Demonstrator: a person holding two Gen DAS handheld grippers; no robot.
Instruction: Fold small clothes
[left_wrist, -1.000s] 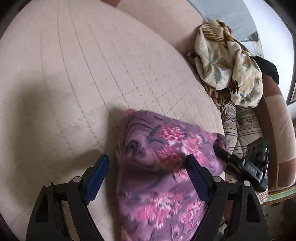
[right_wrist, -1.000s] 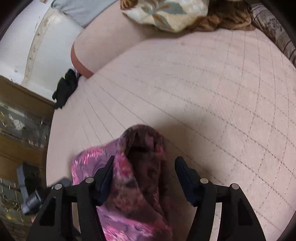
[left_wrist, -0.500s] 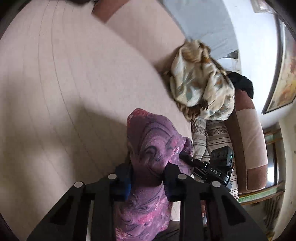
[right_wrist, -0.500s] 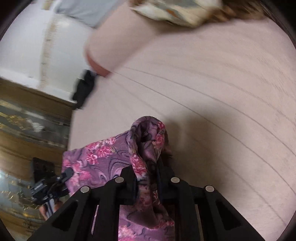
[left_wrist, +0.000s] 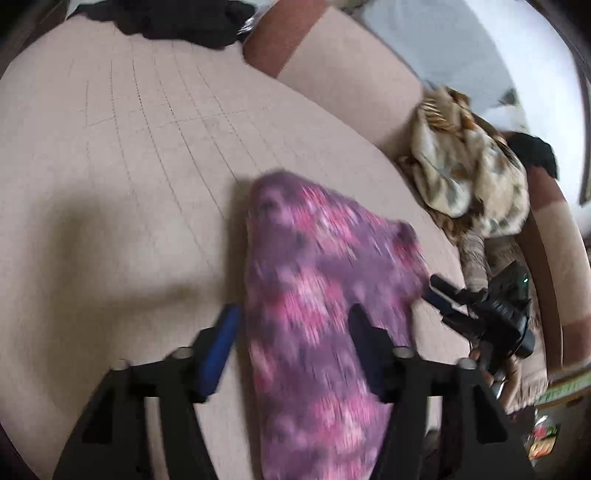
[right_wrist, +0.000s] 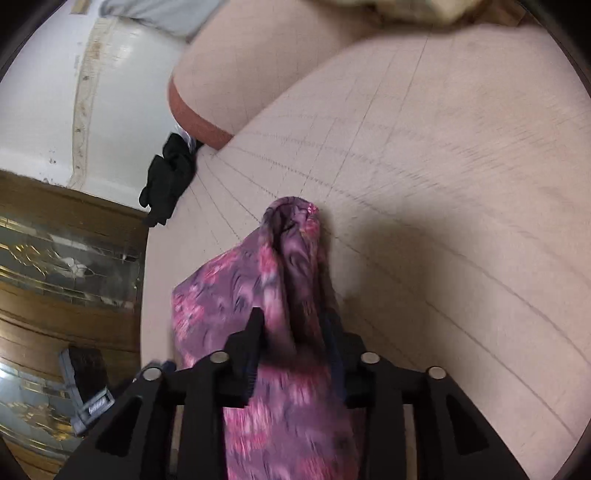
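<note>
A purple garment with pink flowers (left_wrist: 314, 277) lies bunched on the beige quilted sofa seat (left_wrist: 129, 166). My left gripper (left_wrist: 295, 325) straddles its near part with the jaws opening. The blue left pad (left_wrist: 221, 339) stands just clear of the cloth, and the right finger overlaps it. In the right wrist view a raised fold of the garment (right_wrist: 295, 258) stands between the fingers of my right gripper (right_wrist: 293, 325). Those jaws are opening too, and the fold still fills the gap. The right gripper (left_wrist: 480, 314) also shows at the garment's far corner in the left wrist view.
A cream leaf-patterned cloth pile (left_wrist: 469, 173) sits at the sofa's right end over striped fabric. A black garment (left_wrist: 177, 18) lies at the far edge, the same black garment (right_wrist: 170, 173) by the armrest. A wooden cabinet with glass (right_wrist: 55, 258) stands beyond the seat edge.
Both grippers closed onto the purple garment and pinched it half a second ago. Now both sets of jaws stand wider apart. The garment has shifted across the seat and looks motion-blurred.
</note>
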